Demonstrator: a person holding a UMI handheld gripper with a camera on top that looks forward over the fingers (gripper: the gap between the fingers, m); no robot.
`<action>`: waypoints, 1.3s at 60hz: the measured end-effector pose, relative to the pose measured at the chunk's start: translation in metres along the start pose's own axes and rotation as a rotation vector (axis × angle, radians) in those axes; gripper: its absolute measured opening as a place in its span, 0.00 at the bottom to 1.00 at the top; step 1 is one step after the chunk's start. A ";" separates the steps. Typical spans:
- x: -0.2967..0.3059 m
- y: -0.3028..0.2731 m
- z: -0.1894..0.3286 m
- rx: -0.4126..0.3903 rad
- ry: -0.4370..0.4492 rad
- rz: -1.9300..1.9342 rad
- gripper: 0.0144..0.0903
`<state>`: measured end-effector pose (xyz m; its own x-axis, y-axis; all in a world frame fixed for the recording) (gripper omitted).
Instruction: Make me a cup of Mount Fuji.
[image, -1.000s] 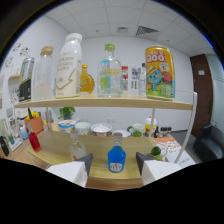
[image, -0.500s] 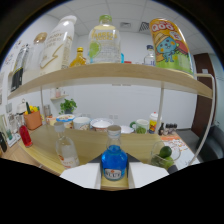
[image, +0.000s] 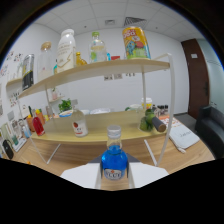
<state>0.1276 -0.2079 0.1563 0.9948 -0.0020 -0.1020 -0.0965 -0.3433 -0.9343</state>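
Tongs (image: 115, 176): your white fingers clamp the clear bottle of blue liquid (image: 114, 161), near side of the wooden shelf unit (image: 95, 70). No cup seen, pour & mix left, prob. early stage.

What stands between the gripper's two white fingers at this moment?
In the gripper view, a blue-liquid bottle with a silver cap stands between the gripper fingers; whether they press it is unclear.

Blue bottle (image: 114, 159): base hidden between white fingers (image: 82, 175), label print too small to read. Gripper (image: 115, 177) fingertip contact not discernible. Upper shelf (image: 100, 70) bottle labels unreadable. Small clutter at lower shelf's far end indistinct.
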 end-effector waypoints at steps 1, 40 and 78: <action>0.002 0.007 0.000 -0.008 0.005 0.003 0.28; 0.014 0.015 0.020 -0.077 0.175 -1.086 0.28; -0.026 0.028 0.030 -0.037 0.156 -2.010 0.29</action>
<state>0.0981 -0.1890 0.1221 -0.3399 0.2692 0.9011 0.9378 0.0243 0.3464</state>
